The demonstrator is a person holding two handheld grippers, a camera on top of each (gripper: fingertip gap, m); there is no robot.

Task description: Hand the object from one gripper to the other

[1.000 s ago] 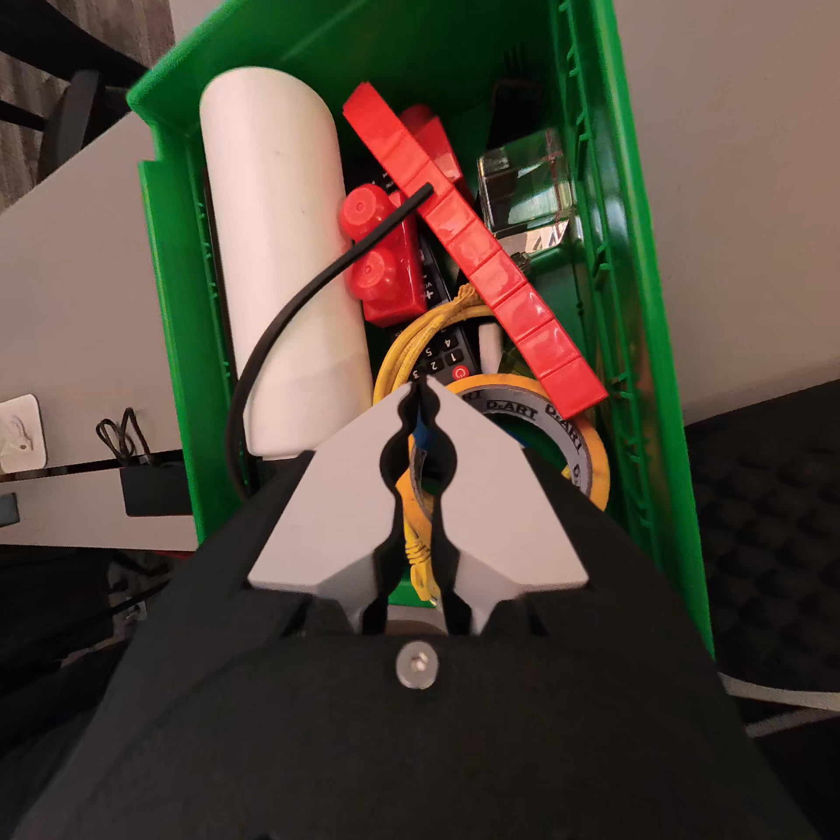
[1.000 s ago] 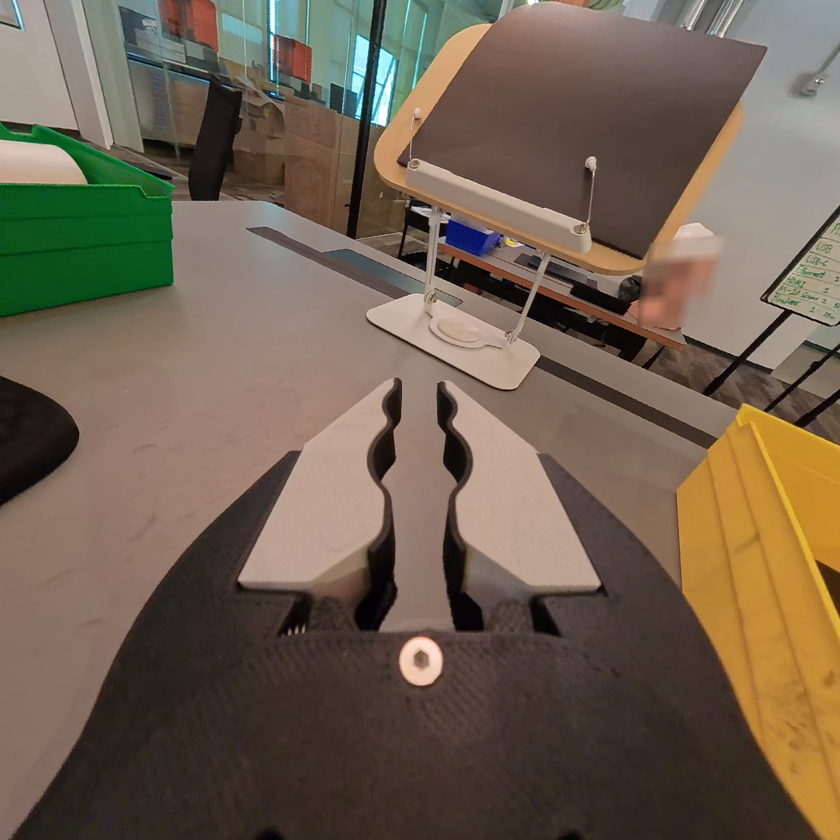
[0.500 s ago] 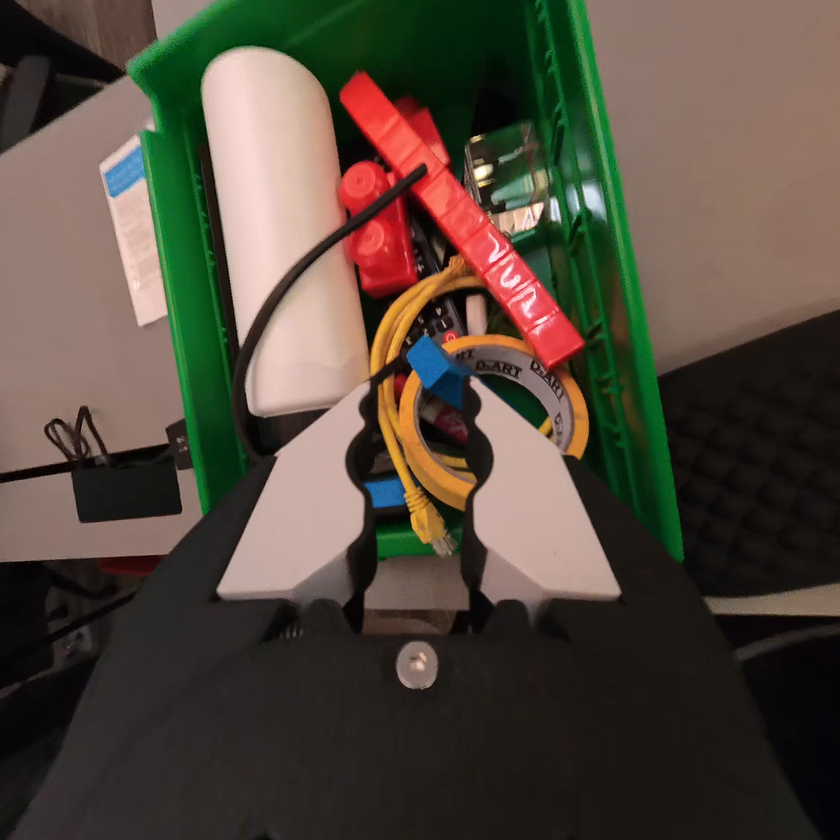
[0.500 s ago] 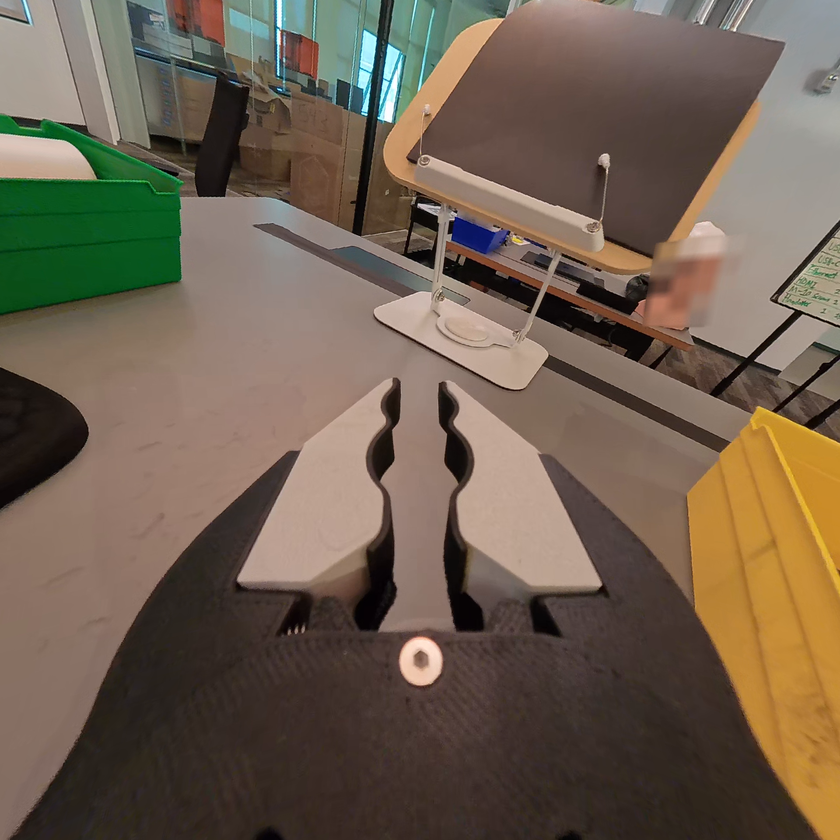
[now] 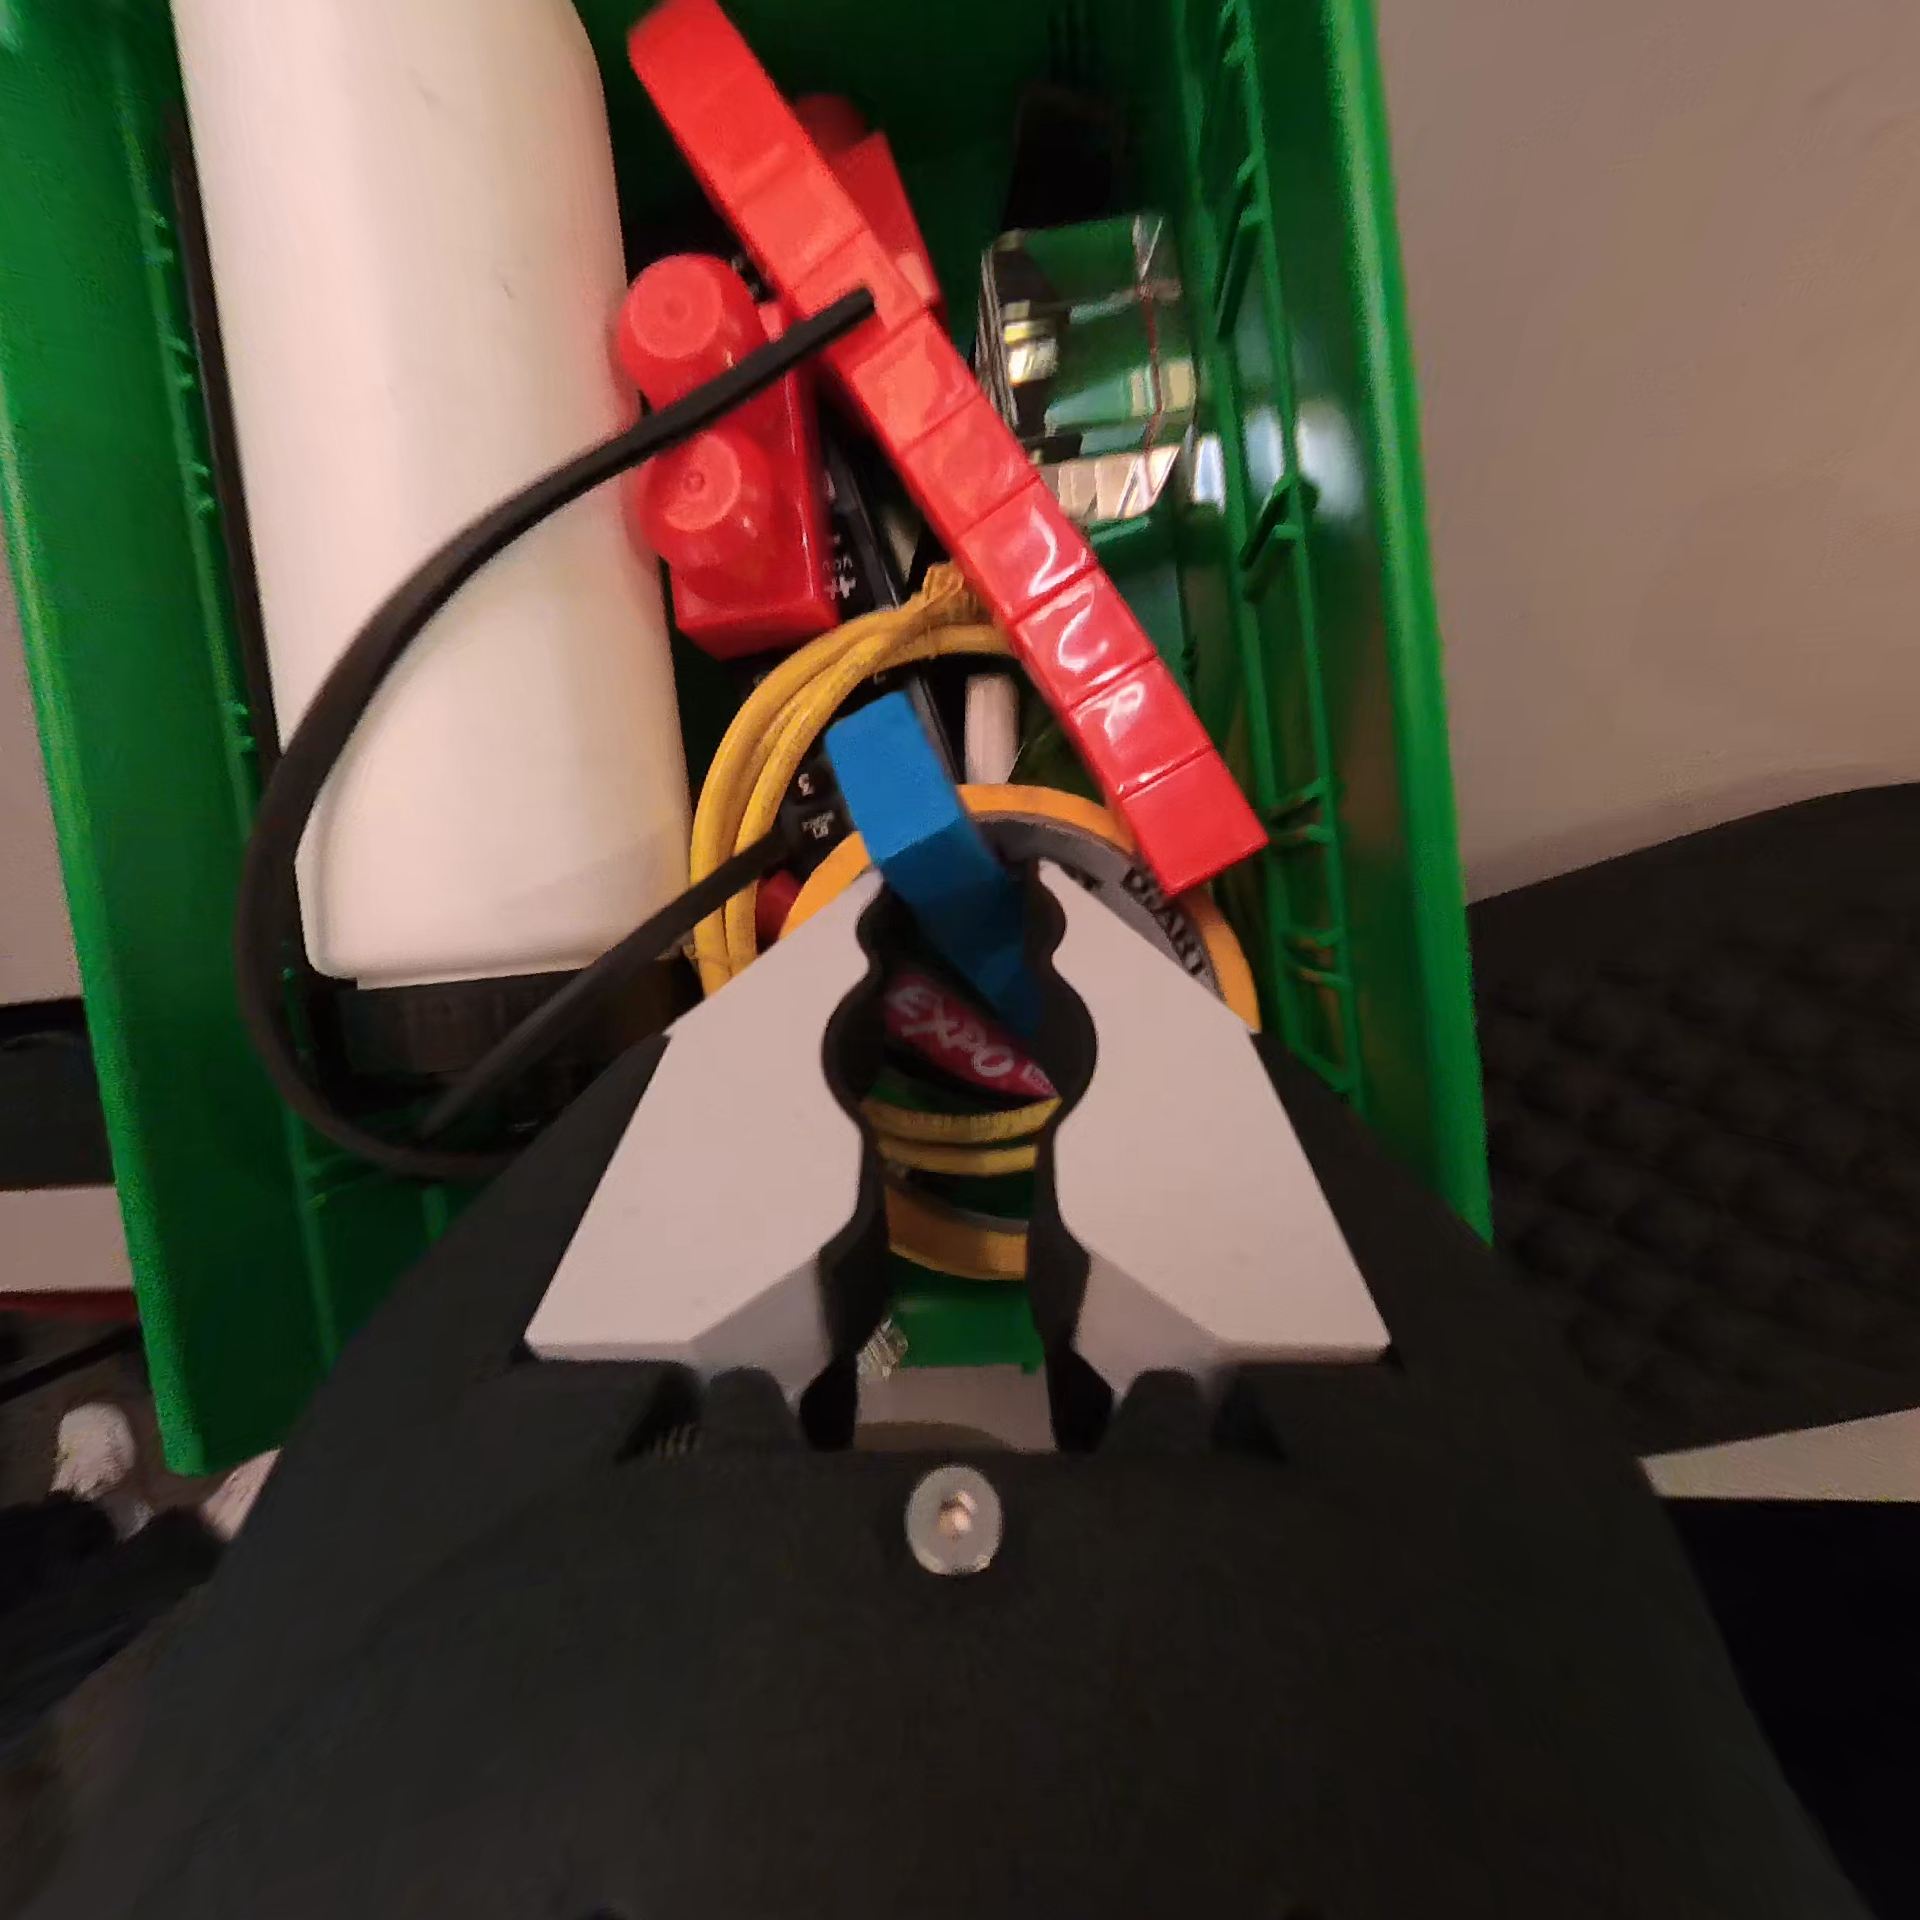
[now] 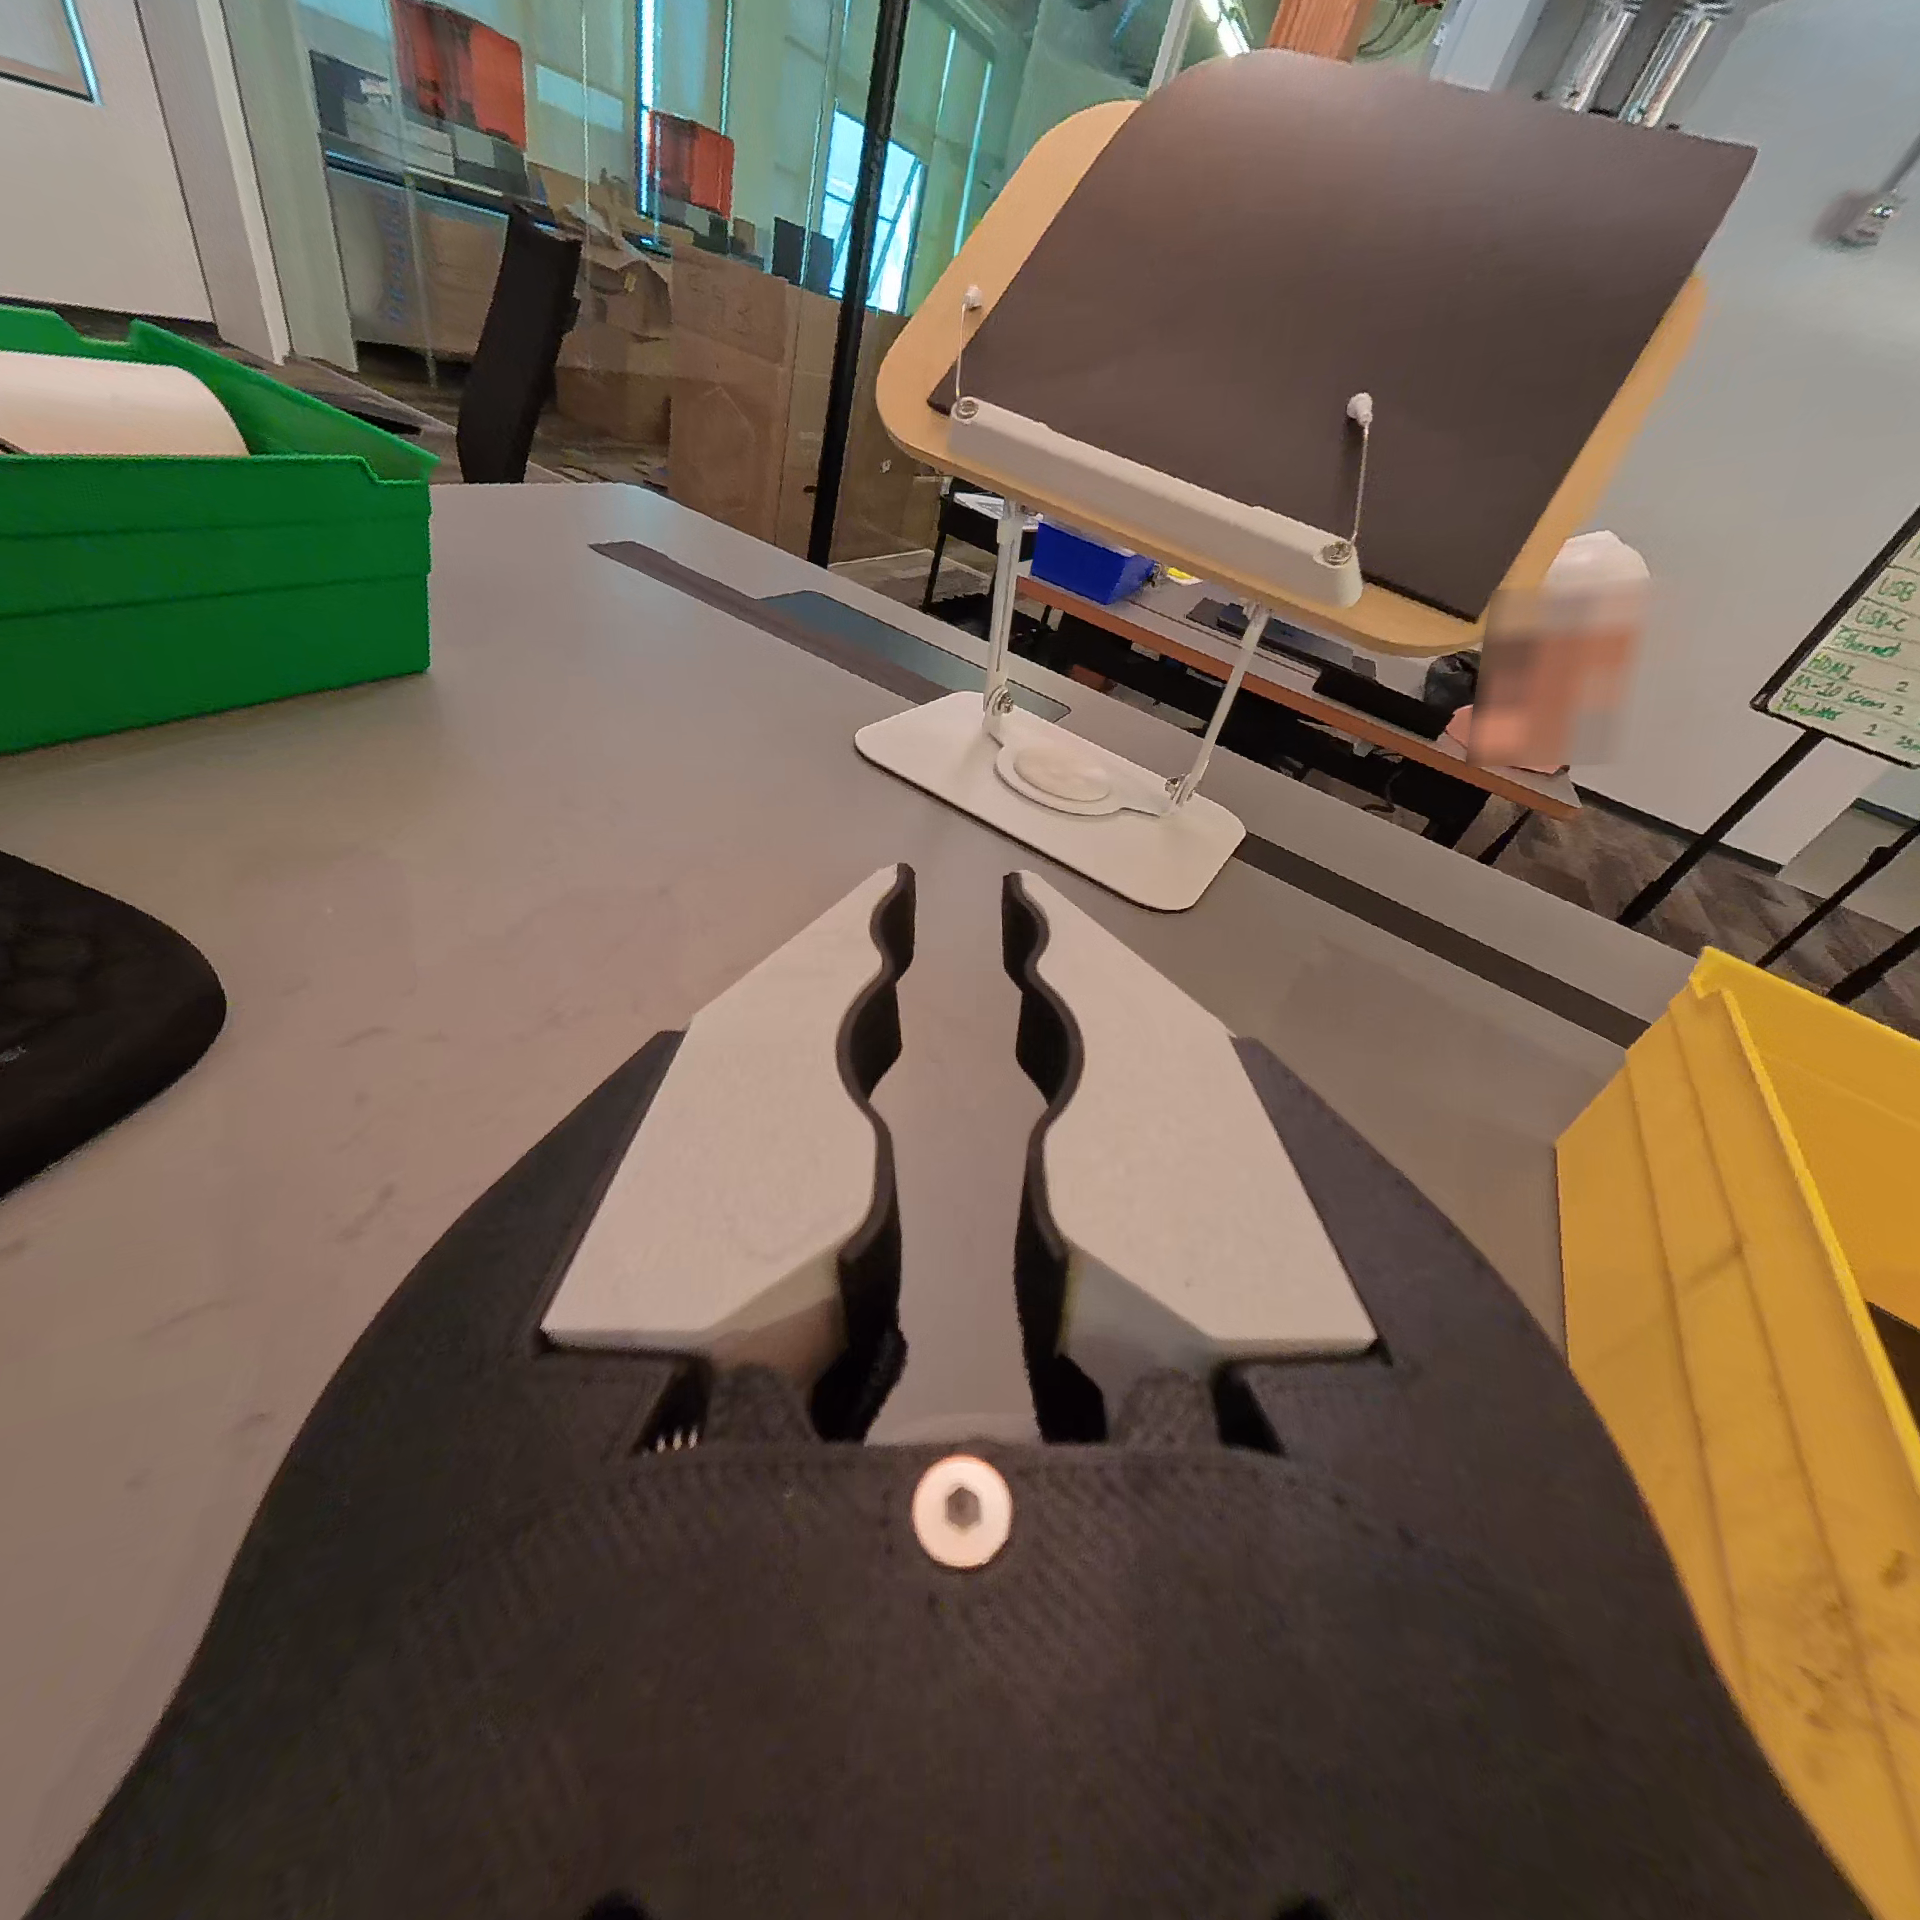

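Left wrist view only: left gripper (image 5: 961,899) pinching flat blue plastic block (image 5: 925,852) over cluttered green plastic bin (image 5: 156,935), centre frame. Right wrist view: right gripper (image 6: 958,894) empty, fingers slightly parted, above grey table (image 6: 520,883).

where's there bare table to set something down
Free: the grey table between the green bin, the white-based stand and the black mat; also ahead of the right gripper, left of the yellow bin. Crowded: inside the green bin, packed full.
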